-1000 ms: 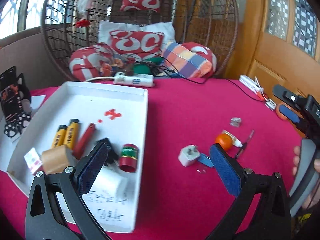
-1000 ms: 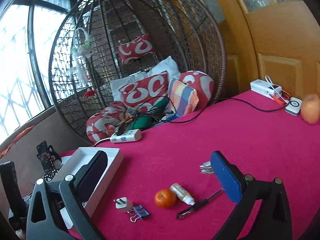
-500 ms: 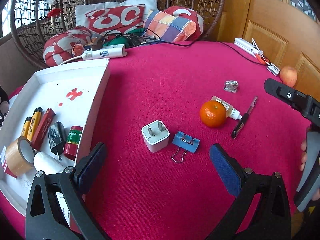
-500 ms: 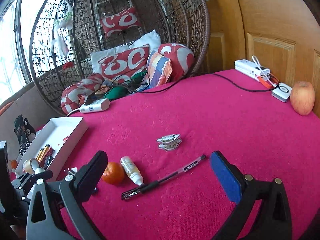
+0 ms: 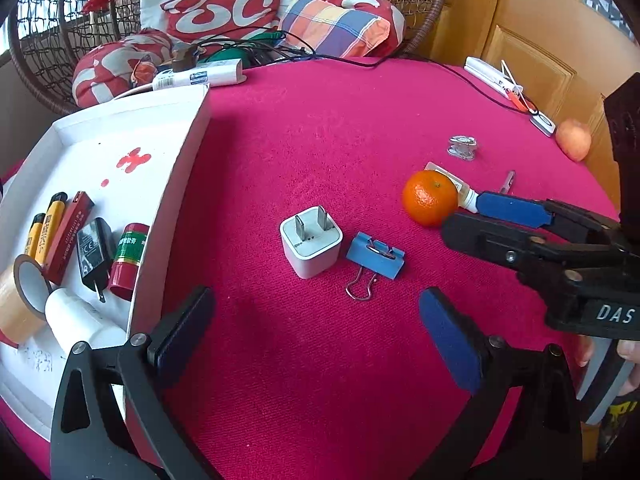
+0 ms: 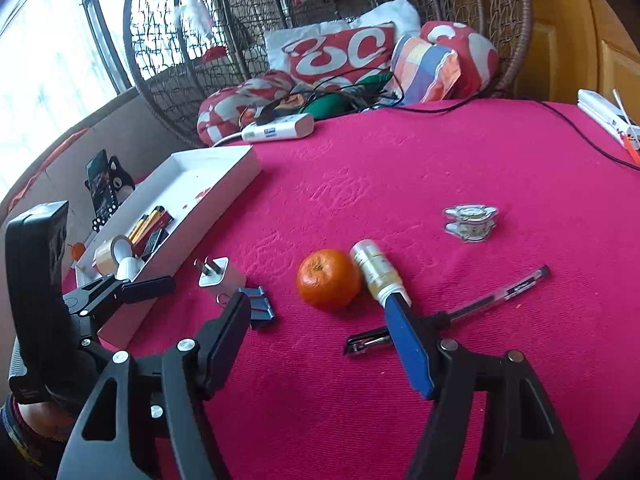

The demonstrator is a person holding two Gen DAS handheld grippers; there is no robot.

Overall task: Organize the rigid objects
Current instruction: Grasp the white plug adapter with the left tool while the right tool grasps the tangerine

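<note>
Both jaws spread wide and holding nothing, left gripper (image 5: 316,320) at frame bottom before white charger (image 5: 311,241) and blue binder clip (image 5: 375,255) at centre, right gripper (image 6: 320,332) low before orange (image 6: 328,279), white tray (image 5: 152,120) at left.

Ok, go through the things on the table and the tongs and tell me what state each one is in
left tongs: open, empty
right tongs: open, empty
white charger: on the cloth, prongs up
blue binder clip: lying flat beside the charger
orange: loose, touching the small bottle
small bottle: on its side
pen: lying flat
white tray: partly filled
</note>
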